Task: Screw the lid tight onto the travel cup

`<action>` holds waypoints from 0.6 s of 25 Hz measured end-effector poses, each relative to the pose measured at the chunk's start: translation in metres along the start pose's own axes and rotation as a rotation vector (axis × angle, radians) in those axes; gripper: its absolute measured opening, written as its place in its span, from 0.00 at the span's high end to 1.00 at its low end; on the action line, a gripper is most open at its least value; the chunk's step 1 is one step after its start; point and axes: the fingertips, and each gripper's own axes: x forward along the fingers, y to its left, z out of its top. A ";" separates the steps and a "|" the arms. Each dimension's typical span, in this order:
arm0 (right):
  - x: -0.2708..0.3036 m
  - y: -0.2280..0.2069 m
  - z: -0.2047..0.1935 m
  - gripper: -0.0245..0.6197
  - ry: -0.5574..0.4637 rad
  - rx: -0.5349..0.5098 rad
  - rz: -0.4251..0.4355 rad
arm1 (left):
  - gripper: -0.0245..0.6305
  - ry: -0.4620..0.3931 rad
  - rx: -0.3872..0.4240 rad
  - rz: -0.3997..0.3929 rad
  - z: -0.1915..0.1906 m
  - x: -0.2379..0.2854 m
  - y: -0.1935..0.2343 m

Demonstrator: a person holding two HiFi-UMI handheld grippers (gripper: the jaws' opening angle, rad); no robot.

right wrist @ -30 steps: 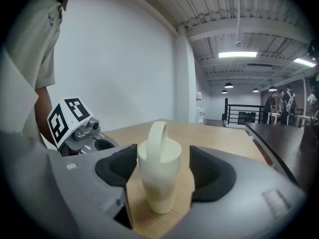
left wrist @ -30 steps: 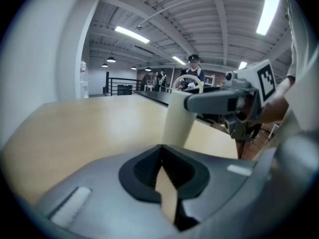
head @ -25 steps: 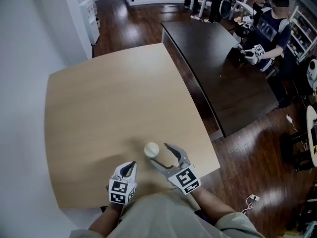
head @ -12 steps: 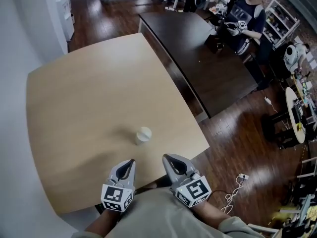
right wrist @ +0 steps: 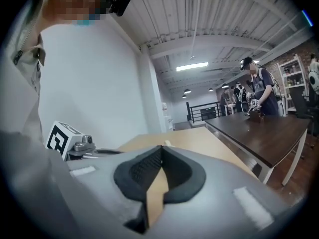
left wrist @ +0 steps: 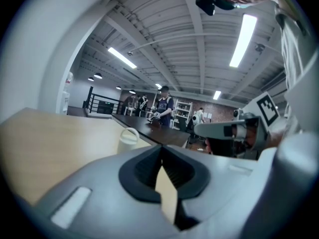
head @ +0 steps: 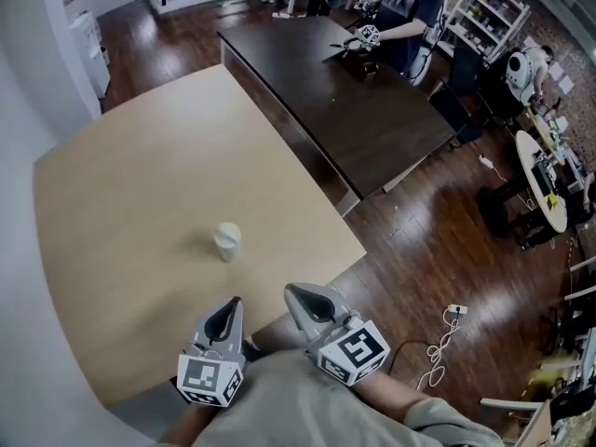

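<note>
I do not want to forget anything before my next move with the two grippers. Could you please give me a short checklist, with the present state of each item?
1. The small cream-white travel cup stands upright on the light wooden table: ok.
2. The lid sits on top of the cup: ok. Whether it is screwed tight: cannot tell.
3. The left gripper is shut with nothing between its jaws: ok.
4. The right gripper has just been closing its jaws. They now meet with nothing between them: ok.
5. Both grippers are clear of the cup, back at the table's near edge: ok.
</note>
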 end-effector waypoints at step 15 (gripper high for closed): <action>-0.164 -0.022 -0.015 0.96 -0.099 -0.019 0.147 | 0.96 0.053 0.078 0.071 -0.030 0.007 -0.193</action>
